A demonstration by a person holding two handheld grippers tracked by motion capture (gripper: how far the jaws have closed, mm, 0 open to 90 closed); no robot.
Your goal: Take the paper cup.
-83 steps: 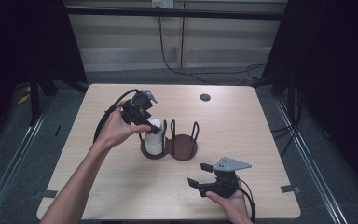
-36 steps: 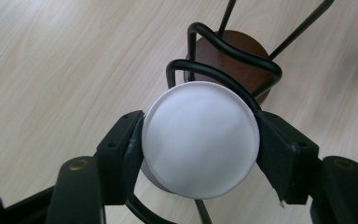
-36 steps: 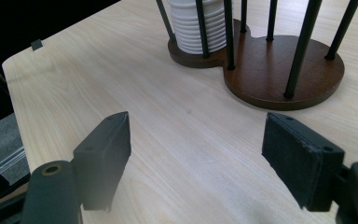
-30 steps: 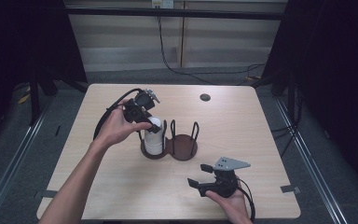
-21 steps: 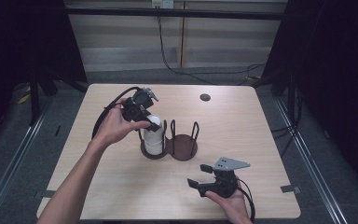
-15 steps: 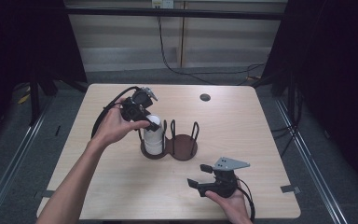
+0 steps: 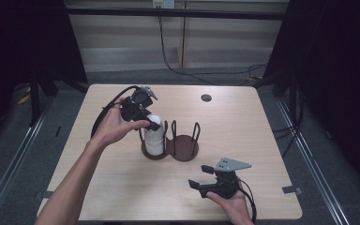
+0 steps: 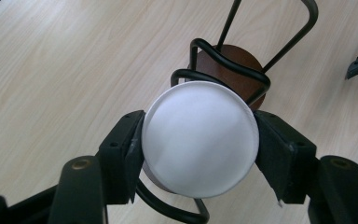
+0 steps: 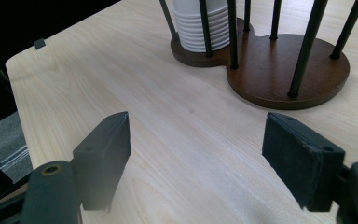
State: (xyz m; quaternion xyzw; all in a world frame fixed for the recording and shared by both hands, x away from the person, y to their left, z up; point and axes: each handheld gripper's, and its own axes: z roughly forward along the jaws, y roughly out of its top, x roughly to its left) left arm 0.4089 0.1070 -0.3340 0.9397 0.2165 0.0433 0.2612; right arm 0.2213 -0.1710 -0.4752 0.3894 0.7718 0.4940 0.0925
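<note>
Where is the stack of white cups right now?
In the high view, the cups stand in the left ring of the holder at mid-table, their top clamped by the left gripper.

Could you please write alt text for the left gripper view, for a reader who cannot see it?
The left gripper is shut on the top of a stack of white paper cups, one black pad on each side. The stack stands in a black wire holder with a brown base on a light wooden table.

Even overhead light brightens the table (image 7: pixel 122 187); surroundings dark, near fingers (image 9: pixel 102 154) soft.
</note>
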